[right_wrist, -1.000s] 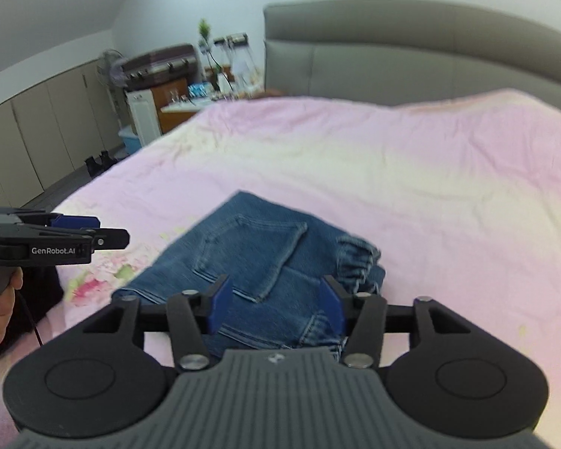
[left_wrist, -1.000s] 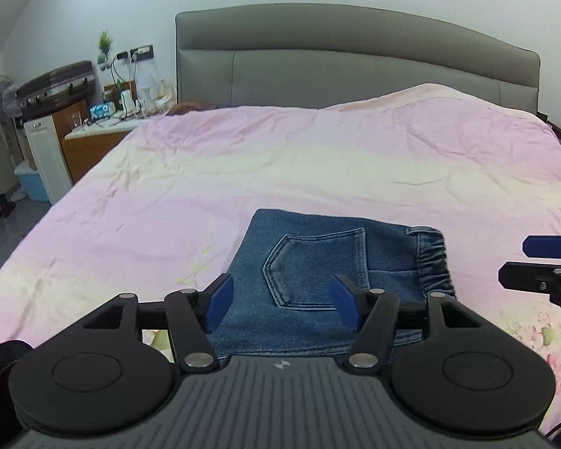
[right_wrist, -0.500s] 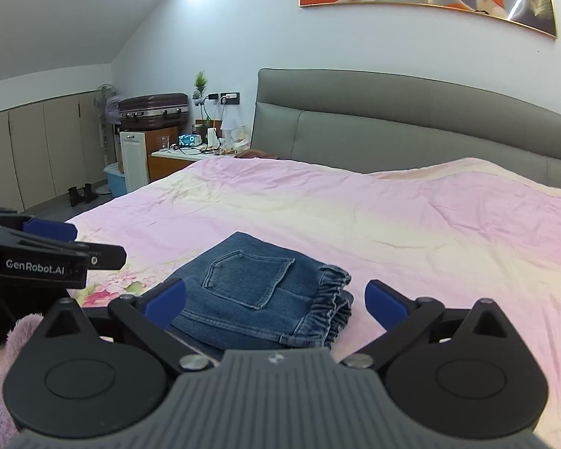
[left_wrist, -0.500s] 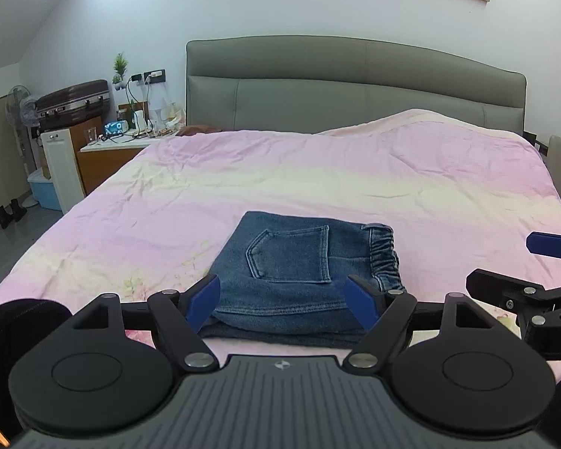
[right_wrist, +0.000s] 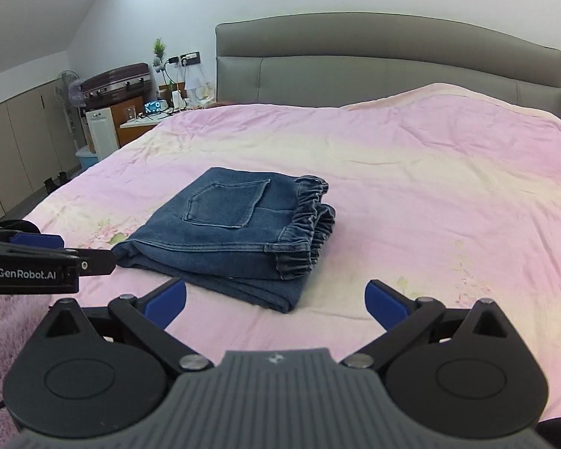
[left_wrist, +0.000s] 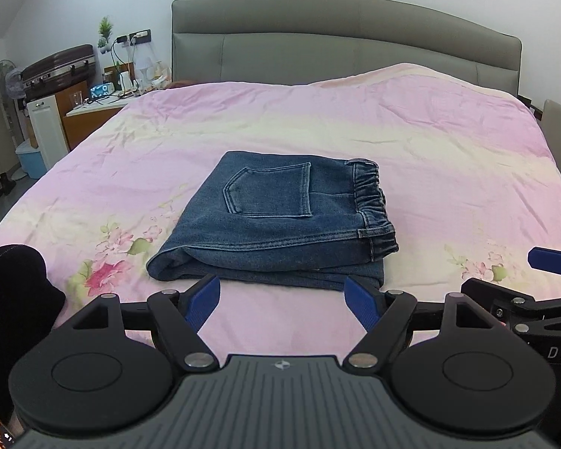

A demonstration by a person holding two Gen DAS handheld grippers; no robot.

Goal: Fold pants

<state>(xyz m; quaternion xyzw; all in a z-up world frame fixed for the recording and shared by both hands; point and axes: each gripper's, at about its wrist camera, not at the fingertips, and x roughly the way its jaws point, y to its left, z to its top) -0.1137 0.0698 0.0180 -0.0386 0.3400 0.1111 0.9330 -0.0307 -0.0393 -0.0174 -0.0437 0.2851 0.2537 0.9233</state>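
The folded pants (left_wrist: 280, 224) lie on the pink floral bed cover (left_wrist: 430, 157), near its foot end (back pocket up), well short of the grey headboard (left_wrist: 336, 45). Left of the headboard stands a cluttered nightstand (left_wrist: 93, 108). Left tool (left_wrist: 282, 301) and right tool (right_wrist: 276, 301) both gape wide, holding nothing, just short of the pants.

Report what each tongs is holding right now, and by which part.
Nothing. Left tongs and right tongs both stand open and empty, short of the folded jeans lying on the bed.
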